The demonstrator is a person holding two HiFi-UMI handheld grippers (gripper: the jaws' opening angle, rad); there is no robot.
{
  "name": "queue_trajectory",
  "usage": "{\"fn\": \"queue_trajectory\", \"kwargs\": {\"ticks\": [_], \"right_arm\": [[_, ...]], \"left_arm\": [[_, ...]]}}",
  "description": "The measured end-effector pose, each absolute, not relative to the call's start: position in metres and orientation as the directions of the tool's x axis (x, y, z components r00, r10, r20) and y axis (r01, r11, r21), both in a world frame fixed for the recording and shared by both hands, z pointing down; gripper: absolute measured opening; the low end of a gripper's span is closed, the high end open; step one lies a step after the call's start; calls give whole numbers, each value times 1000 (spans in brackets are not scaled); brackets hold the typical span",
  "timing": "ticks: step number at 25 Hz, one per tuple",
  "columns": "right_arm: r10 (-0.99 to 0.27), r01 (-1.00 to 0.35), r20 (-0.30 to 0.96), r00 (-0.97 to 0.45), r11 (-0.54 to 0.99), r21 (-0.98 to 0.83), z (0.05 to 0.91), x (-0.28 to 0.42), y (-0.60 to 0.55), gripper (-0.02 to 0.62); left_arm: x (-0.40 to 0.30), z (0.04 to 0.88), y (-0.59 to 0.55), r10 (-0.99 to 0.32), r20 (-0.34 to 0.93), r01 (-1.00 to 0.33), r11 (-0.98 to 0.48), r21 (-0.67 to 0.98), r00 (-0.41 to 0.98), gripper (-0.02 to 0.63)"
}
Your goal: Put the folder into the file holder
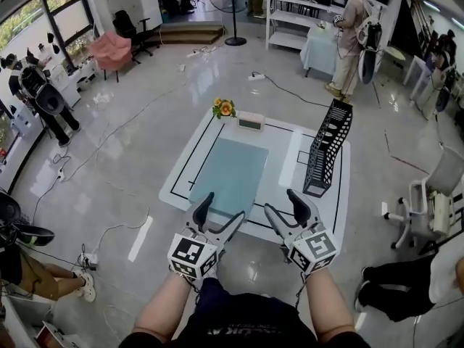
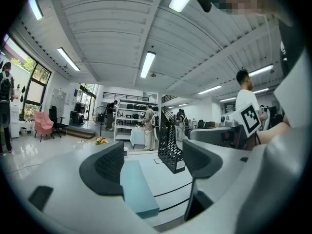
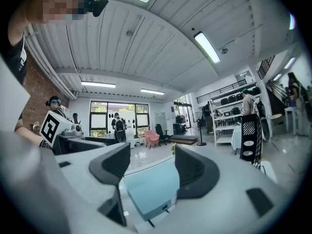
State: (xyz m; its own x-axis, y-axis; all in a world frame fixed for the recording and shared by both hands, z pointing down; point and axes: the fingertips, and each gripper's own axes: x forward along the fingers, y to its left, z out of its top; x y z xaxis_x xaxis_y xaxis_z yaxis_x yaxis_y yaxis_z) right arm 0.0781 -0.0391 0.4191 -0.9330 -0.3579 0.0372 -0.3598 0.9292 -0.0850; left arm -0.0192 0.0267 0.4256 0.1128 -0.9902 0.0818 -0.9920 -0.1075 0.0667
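Low white table (image 1: 290, 158) with black outline markings, on a glossy grey floor.

Folder (image 1: 228, 172) – pale teal, lying flat on the left half of the table, with its long side running near to far. Nothing rests on it.

File holder (image 1: 328, 147) – black, perforated, standing upright near the table's right edge, well apart from the folder. A bare white strip lies between them.

At the far edge of the table there is a small bunch of orange and yellow flowers (image 1: 224, 108), with a small pale box-like device (image 1: 251, 122) just to its right.

Left gripper (image 1: 223, 209) is at the near edge, over the folder's near end. Its jaws are spread wide. The left gripper view shows the folder low in the gap between them, with neither pad pressing on it. The file holder is seen beyond, to the right.

Right gripper (image 1: 281, 203) is near the table's near edge, just right of the folder's near right corner. Its jaws are also parted and pinch nothing. Through its gap the teal sheet shows below and ahead.

Both grippers sit side by side and point toward the far side.

Around the table, cables trail across the floor. A pink chair (image 1: 110, 49) stands at far left, and white shelving (image 1: 290, 13) is at the far side, with a person in pale clothes (image 1: 346, 42) to its right.
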Motion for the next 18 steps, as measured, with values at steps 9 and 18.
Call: {"fn": "queue_trajectory", "kwargs": {"ticks": [9, 18], "right_arm": [[-457, -464, 84, -886, 878, -116, 420, 5, -83, 270], [-558, -571, 131, -820, 814, -109, 425, -48, -105, 270]], "left_arm": [[-104, 423, -22, -972, 108, -976, -200, 89, 209, 364], [-166, 428, -54, -941, 114, -945, -304, 125, 318, 364]]}}
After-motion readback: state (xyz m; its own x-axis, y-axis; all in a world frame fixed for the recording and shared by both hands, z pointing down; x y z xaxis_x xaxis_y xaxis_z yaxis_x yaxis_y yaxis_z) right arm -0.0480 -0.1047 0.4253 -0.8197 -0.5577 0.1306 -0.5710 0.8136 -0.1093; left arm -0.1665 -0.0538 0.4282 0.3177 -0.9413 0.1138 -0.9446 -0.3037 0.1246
